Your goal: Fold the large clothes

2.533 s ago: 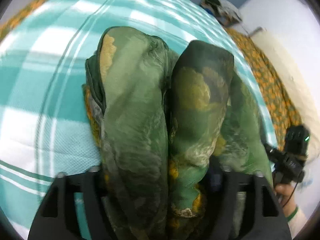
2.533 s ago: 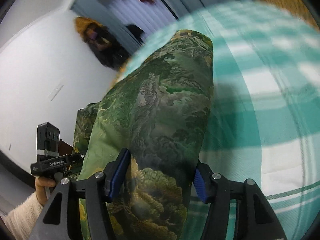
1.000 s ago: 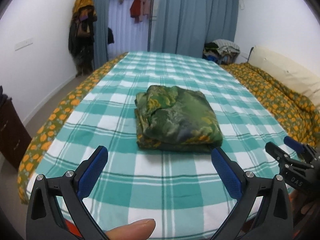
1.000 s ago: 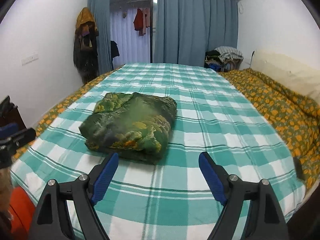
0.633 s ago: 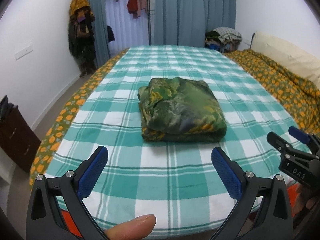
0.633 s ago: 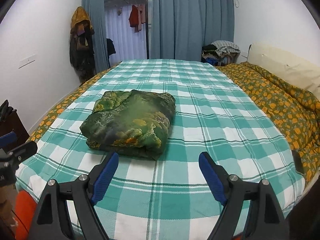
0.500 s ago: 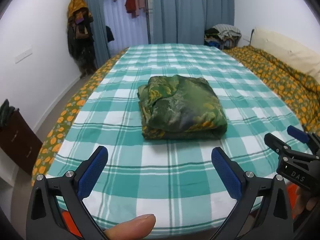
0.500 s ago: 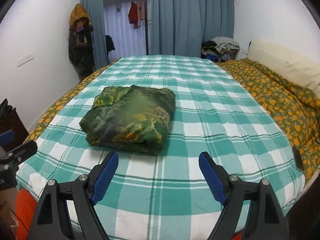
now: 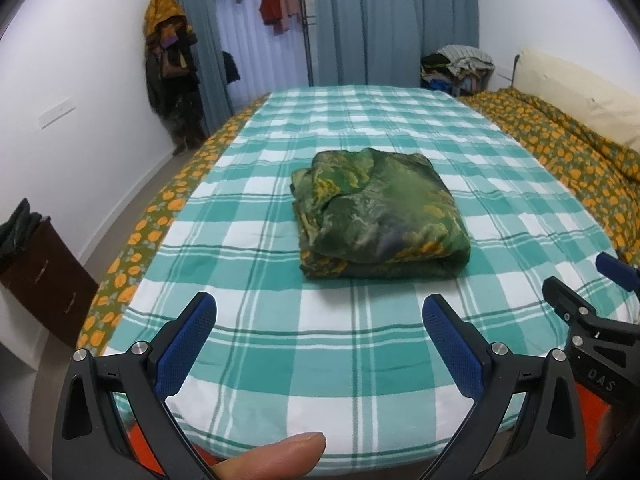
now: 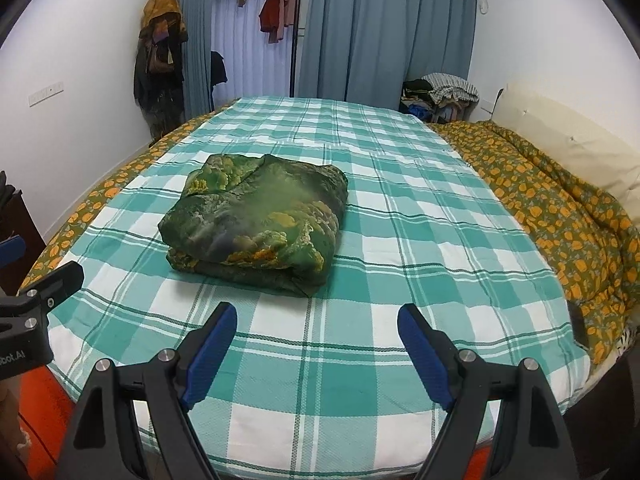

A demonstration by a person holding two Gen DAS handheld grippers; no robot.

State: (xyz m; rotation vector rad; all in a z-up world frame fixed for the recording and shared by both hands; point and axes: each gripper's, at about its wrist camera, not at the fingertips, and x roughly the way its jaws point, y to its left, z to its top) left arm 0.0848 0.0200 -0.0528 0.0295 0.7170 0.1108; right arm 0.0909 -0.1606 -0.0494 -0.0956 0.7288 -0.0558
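Observation:
A green garment with yellow patterns lies folded into a compact bundle on the teal checked bed sheet; it also shows in the right wrist view. My left gripper is open and empty, held back from the bundle near the foot of the bed. My right gripper is open and empty, also back from the bundle. The right gripper shows at the right edge of the left wrist view. The left gripper shows at the left edge of the right wrist view.
An orange-flowered quilt and a cream pillow lie along the bed's right side. A dark wooden drawer unit stands at the left. Blue curtains, hanging clothes and a clothes pile are at the far wall.
Both grippers let go of the garment and drew back from it. The folded bundle now lies free on the sheet. Over the last half second the views barely shift.

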